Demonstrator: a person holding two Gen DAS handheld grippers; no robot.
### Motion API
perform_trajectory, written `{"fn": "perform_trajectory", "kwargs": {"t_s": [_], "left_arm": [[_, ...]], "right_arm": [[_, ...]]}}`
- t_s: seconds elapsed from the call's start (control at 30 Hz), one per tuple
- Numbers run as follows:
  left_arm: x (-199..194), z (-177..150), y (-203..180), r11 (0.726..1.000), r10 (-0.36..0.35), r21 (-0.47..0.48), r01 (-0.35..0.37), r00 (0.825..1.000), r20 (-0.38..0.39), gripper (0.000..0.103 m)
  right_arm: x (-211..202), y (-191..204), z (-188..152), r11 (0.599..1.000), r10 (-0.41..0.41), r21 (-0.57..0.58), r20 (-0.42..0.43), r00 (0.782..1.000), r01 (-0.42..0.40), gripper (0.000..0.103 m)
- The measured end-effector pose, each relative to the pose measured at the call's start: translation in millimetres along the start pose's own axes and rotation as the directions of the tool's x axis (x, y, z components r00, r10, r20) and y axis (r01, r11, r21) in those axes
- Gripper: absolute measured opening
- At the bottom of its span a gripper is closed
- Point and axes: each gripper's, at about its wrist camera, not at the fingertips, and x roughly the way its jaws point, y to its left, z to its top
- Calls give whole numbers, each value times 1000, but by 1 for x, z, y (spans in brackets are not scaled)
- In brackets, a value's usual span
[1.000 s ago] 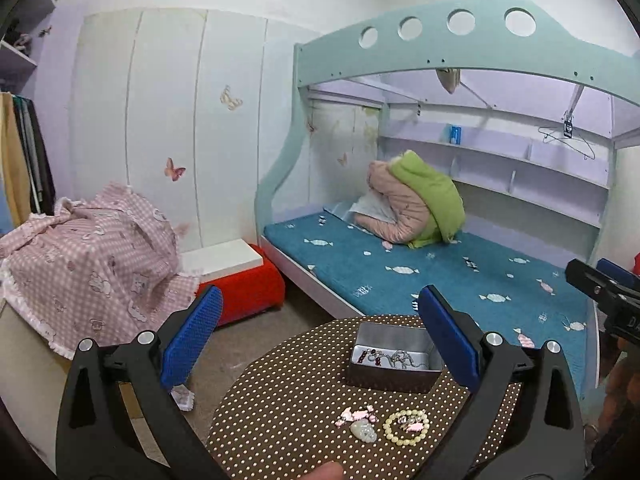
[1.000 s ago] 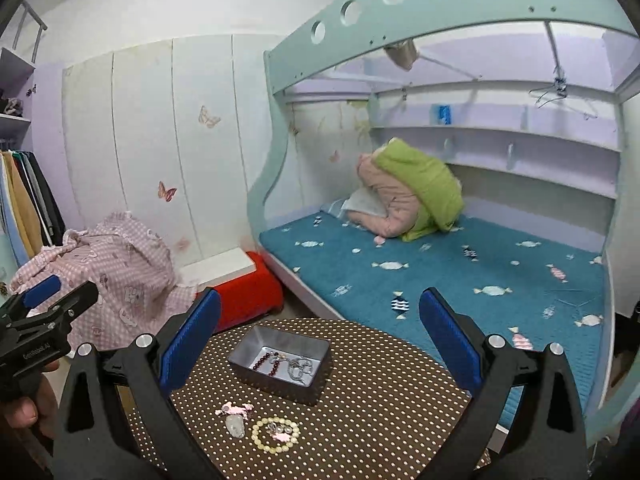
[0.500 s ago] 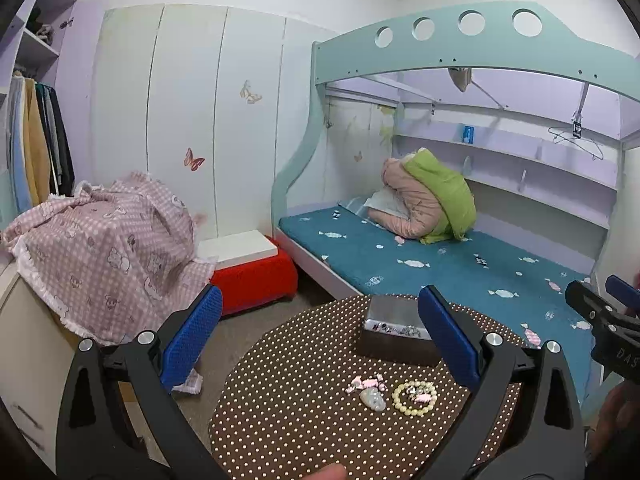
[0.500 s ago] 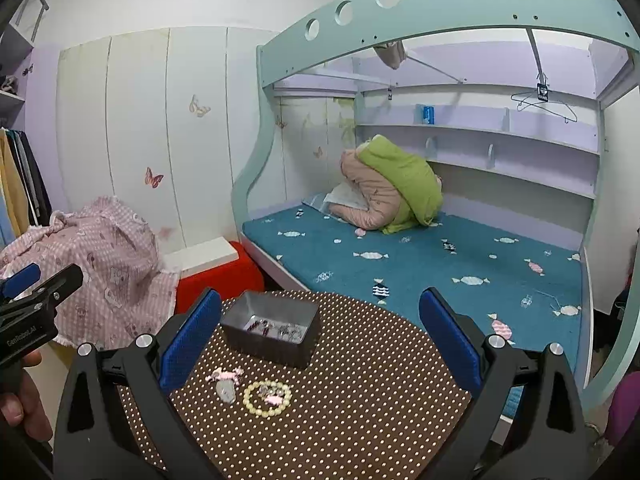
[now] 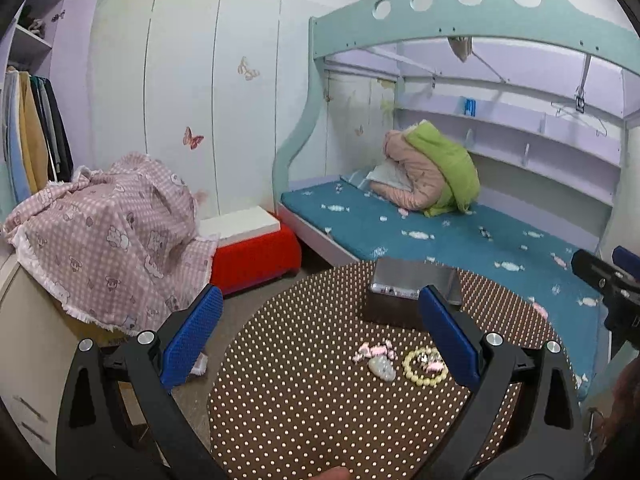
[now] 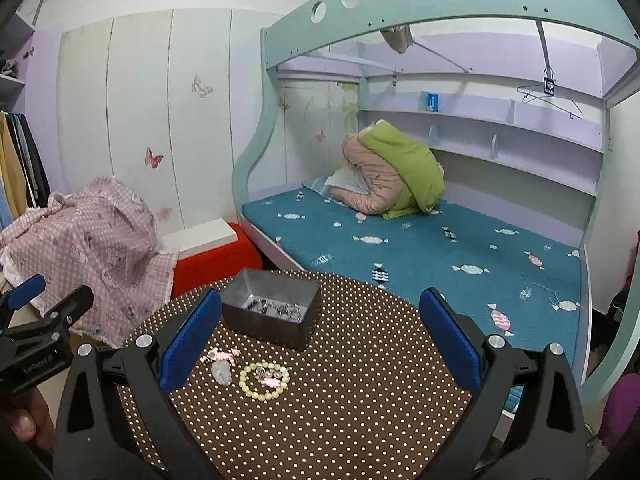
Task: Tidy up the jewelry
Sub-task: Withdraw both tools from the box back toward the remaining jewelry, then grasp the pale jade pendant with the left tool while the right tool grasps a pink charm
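A grey metal box holding several pieces of jewelry stands on a round brown polka-dot table. In front of it lie a pale bead bracelet with a pink charm inside, a clear stone and a pink hair clip. The box, bracelet, stone and clip also show in the left wrist view. My left gripper and right gripper are both open and empty, hovering above the table's near side.
A teal bunk bed with a blue mattress stands behind the table. A red stool with a white top and a pink checked cloth over furniture stand to the left. Clothes hang at far left.
Both grippers have dropped lower and tilted towards level; the box's inside is now hidden in the left view. Both stay open and empty. The jewelry has not moved.
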Motion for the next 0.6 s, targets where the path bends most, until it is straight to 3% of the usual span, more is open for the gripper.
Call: {"fn": "perform_trajectory", "kwargs": {"t_s": [0.33, 0.6], "left_arm": [[41, -24, -10, 999, -3, 31, 6, 995, -99, 98], [92, -53, -23, 999, -1, 47, 12, 974, -228, 98]], "right_arm": [[29, -2, -14, 1000, -6, -8, -90, 996, 6, 95], [63, -8, -33, 1000, -4, -19, -198, 980, 0, 95]]}}
